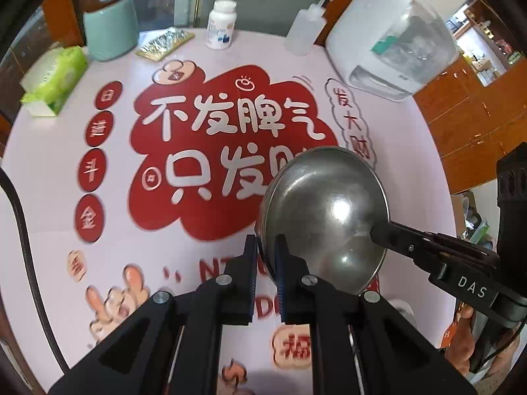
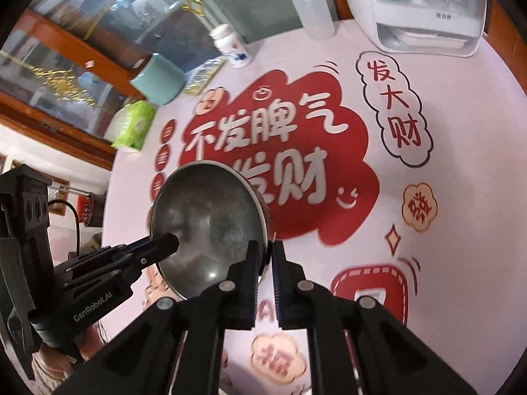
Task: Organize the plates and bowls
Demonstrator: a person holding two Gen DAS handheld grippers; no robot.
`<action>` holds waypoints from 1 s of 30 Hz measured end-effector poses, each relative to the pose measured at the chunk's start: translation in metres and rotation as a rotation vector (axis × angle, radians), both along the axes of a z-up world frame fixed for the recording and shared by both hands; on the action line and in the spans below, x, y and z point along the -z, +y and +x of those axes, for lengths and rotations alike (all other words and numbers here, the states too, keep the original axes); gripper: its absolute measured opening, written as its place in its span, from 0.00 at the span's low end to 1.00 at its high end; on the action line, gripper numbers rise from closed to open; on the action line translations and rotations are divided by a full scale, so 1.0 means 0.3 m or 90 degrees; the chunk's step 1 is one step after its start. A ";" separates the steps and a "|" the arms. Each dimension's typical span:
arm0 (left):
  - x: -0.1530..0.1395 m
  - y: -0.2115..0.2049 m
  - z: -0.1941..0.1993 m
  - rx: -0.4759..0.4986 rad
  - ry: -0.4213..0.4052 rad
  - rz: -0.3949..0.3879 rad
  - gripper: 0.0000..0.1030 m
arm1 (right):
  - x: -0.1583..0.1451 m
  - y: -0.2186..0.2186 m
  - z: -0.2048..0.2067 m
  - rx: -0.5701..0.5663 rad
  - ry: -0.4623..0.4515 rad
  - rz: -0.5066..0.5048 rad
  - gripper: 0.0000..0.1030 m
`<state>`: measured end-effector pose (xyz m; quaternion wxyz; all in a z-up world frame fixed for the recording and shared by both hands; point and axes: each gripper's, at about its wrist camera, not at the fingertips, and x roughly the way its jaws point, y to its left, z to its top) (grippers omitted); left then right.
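Round table (image 1: 395, 164), tissue pack (image 1: 54, 80), bottles (image 1: 222, 24)

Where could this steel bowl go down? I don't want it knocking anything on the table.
The middle of the printed tablecloth is bare, from the red cloud design to the near edge. The far edge is crowded: tissue pack, mint canister, foil packet, pill bottle, squeeze bottle and white appliance.

Both wrist cameras peer steeply down along their own fingers, close over the worktop (image 1: 98, 197). Each catches the other tool from the side, and both share the steel bowl (image 1: 326, 217) and the red print.
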<state>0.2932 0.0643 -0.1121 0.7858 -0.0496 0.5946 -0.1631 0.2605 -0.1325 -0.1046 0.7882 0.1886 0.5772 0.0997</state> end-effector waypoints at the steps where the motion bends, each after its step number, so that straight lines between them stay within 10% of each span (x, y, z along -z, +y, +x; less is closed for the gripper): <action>1: -0.025 0.010 -0.028 0.001 -0.005 -0.001 0.08 | -0.020 0.008 -0.024 -0.005 -0.006 0.001 0.07; 14: -0.245 0.157 -0.491 -0.021 -0.062 -0.012 0.09 | -0.205 0.147 -0.400 -0.078 -0.063 0.010 0.08; 30: -0.002 0.263 -0.913 -0.077 -0.001 0.020 0.09 | -0.015 0.301 -0.716 -0.167 -0.016 -0.014 0.08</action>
